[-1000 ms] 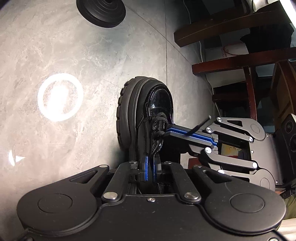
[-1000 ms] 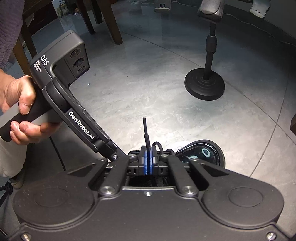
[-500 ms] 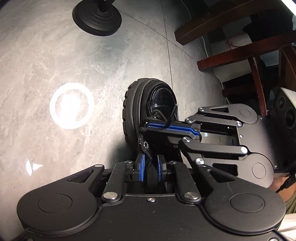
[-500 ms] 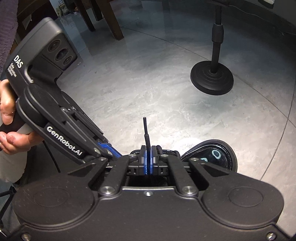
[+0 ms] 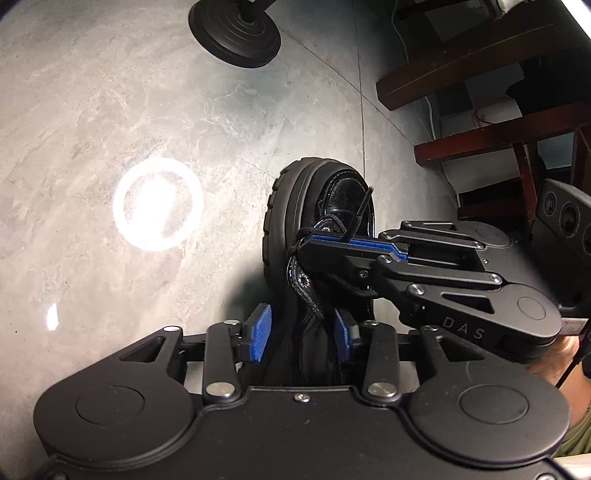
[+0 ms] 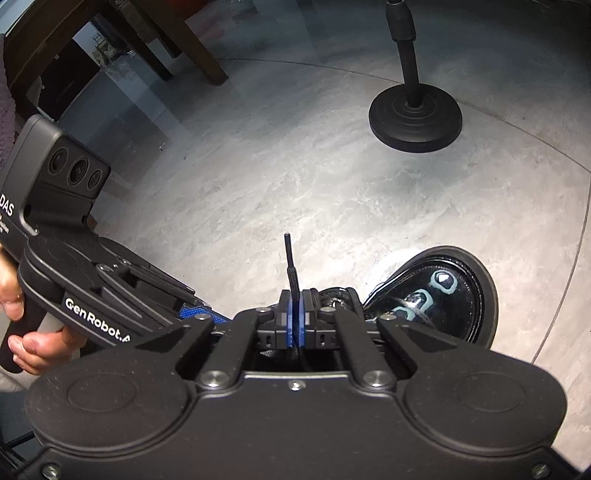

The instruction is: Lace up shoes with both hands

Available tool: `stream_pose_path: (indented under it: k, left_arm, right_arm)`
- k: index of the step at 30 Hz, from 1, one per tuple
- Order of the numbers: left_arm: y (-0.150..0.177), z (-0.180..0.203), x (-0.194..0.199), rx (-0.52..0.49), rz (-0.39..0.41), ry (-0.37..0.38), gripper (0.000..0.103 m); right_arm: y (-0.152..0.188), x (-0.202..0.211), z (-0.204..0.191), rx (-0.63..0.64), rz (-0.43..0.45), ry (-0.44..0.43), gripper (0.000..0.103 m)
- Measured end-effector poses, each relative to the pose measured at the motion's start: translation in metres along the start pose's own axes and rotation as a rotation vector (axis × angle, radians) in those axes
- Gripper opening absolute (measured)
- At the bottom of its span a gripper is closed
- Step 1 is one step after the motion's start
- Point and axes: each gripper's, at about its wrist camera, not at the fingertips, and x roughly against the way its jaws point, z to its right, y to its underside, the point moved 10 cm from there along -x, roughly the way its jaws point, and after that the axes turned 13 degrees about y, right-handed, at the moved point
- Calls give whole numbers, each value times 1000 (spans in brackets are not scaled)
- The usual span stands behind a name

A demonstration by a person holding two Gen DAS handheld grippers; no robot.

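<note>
— Item? Black patent shoe (image 5: 325,206), on grey floor (image 5: 129,110), toe toward round stand base (image 5: 236,33).
— Tools? Right tool (image 6: 294,317) pressed together, pinching lace tip (image 6: 290,262). Left tool (image 5: 303,330) spread, straddling shoe.

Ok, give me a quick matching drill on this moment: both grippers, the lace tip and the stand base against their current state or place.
Things:
1. left gripper
2. right gripper
3. stiff black lace tip
4. round black stand base
5. glossy black chunky-soled shoe

States or places:
A. shut on the lace
B. on the grey floor beyond the shoe
C. sticking up past closed blue pads
D. open, blue pads either side of the shoe
E. lying on the floor, toe pointing away

Pairs: 1-D, 2-A, 3-C, 4-B, 5-E
</note>
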Motion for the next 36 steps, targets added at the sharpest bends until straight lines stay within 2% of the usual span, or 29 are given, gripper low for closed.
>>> stream_pose_path:
  k: [4,5,6,7,13,17,20,30,36]
  left_arm:
    - [4,9,-7,-123,-18,-29,38]
    - [5,11,-9,-161,-15,-39,35]
    - [6,13,-9,-181,-12,-38,25]
    - [6,17,-11,-200,-18,-27,22]
    - [2,12,-6,-180,-47,-18,19]
    - [-1,22,0,-378,-63,-102,20]
    - [-5,25,4,-489,-62,-164,21]
    - [-27,18,17,-521,-26,-235,23]
    - [-28,23,15,-559,-50,-252,24]
  right_arm:
    - [0,-1,4,-45,-13,-25,3]
    - [0,-1,5,-56,-17,-30,3]
    - [0,-1,5,-52,-18,-27,3]
    - [0,-1,4,-49,-19,-24,3]
    - [-2,0,3,-31,-16,2,2]
    - [-4,-2,9,-68,-24,19,2]
    - [-4,-4,14,-98,-30,40,2]
    - [0,2,30,-187,-23,101,2]
    - [3,2,35,-236,-26,99,2]
